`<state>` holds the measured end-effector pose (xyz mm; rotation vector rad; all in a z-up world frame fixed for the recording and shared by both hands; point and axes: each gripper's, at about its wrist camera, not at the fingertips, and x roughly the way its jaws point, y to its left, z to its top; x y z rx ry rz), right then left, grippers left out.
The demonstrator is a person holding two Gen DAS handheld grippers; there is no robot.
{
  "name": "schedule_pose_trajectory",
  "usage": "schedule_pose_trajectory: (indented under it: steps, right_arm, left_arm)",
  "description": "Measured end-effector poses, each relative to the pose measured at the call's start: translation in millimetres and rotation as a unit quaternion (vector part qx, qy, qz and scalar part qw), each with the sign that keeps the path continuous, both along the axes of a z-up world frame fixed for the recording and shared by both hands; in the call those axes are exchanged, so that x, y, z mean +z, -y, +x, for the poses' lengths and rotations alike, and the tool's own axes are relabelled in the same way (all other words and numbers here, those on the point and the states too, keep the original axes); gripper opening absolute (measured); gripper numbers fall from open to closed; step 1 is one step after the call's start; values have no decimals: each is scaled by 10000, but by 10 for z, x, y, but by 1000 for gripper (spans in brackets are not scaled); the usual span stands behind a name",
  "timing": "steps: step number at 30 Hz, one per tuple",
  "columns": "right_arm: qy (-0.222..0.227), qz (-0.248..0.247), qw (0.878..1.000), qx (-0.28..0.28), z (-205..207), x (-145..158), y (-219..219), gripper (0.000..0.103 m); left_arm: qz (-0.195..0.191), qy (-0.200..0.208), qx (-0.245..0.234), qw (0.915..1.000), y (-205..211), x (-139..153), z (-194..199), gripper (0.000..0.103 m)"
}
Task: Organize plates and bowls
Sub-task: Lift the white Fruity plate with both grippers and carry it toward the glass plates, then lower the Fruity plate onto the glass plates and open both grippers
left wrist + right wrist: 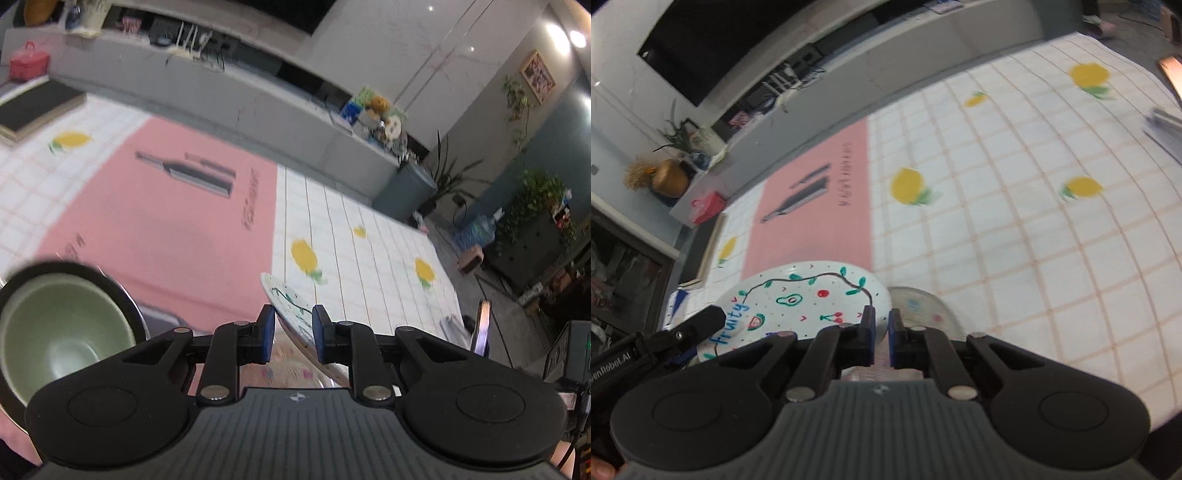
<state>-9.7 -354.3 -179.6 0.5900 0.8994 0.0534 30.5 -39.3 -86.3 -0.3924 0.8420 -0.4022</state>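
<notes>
Over the near edge of the tabletop (1015, 229), with its checked lemon cloth and pink mat (177, 206), both tongs are busy. In the right wrist view the right tongs (881, 325) are pinched almost shut on the right rim of the fruit plate (798, 299), a white plate painted with a green vine, cherries, an avocado, a watermelon slice and the blue word "fruity". Just right of it lies a glass plate (923, 306), partly under the tongs. In the left wrist view the left tongs (293, 325) stand narrowly open around a tilted plate rim; whether the pads press it I cannot tell. At near left sits a green bowl (62, 332) with a dark rim.
</notes>
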Motion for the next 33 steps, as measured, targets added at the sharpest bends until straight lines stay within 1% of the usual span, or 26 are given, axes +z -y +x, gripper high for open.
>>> schedule_pose_trajectory:
  steps: [3, 4, 5, 6, 7, 8, 9, 10, 11, 12, 15, 23, 27, 28, 29, 30, 31, 33]
  right_arm:
    - [-95, -33, 9999, -87, -50, -112, 95, 3]
    - [-89, 27, 9999, -74, -64, -145, 118, 0]
    - [-18, 407, 9992, 45, -77, -177, 142, 0]
    - [10, 671, 9977, 128, -81, -188, 136, 0]
    - [26, 524, 9984, 199, -70, -158, 74, 0]
    - [91, 142, 9995, 257, -61, -112, -21, 0]
    - [139, -72, 9992, 361, -49, -99, -95, 0]
    - [119, -91, 9988, 467, -22, -131, -135, 0]
    - [55, -178, 9986, 498, 1, -191, -163, 0]
    - [-22, -282, 9984, 486, 19, -252, -171, 0]
    - [-147, -144, 9987, 456, 31, -366, -143, 0]
    - [-168, -194, 9990, 354, -8, -404, -17, 0]
    - [-124, -210, 9996, 154, -94, -403, 137, 3]
    - [-138, -157, 9997, 95, -109, -413, 189, 7]
    - [-153, -77, 9999, 18, -125, -430, 246, 15]
    - [-159, 31, 9999, -56, -142, -441, 302, 19]
    - [-158, 143, 9997, -122, -155, -450, 343, 25]
    - [-155, 357, 9990, -223, -161, -468, 420, 26]
  left_arm:
    - [59, -151, -46, 9999, 86, -152, -31, 24]
    - [37, -198, -88, 9998, 106, -195, -47, 22]
    - [-62, -326, -198, 9993, 127, -240, -53, 15]
    - [-66, -411, -217, 9989, 161, -272, -79, 11]
    - [89, -326, -203, 9992, 202, -285, -118, 11]
    - [221, -266, -180, 9992, 227, -307, -150, 10]
    - [190, -392, -148, 9989, 213, -357, -144, 10]
    - [126, -530, -112, 9985, 190, -401, -137, 8]
    - [171, -566, -48, 9982, 174, -441, -137, 8]
    - [335, -580, 30, 9978, 163, -474, -137, 11]
    - [389, -777, 185, 9960, 80, -587, -126, 11]
    - [453, -1008, 249, 9936, 62, -743, -154, 11]
    - [560, -901, 292, 9939, 67, -721, -166, 13]
    - [623, -851, 326, 9939, 76, -710, -170, 13]
    - [687, -800, 341, 9938, 83, -702, -167, 14]
    - [729, -761, 353, 9938, 90, -697, -171, 14]
    - [745, -737, 373, 9938, 96, -696, -168, 14]
    - [750, -715, 396, 9938, 98, -699, -162, 14]
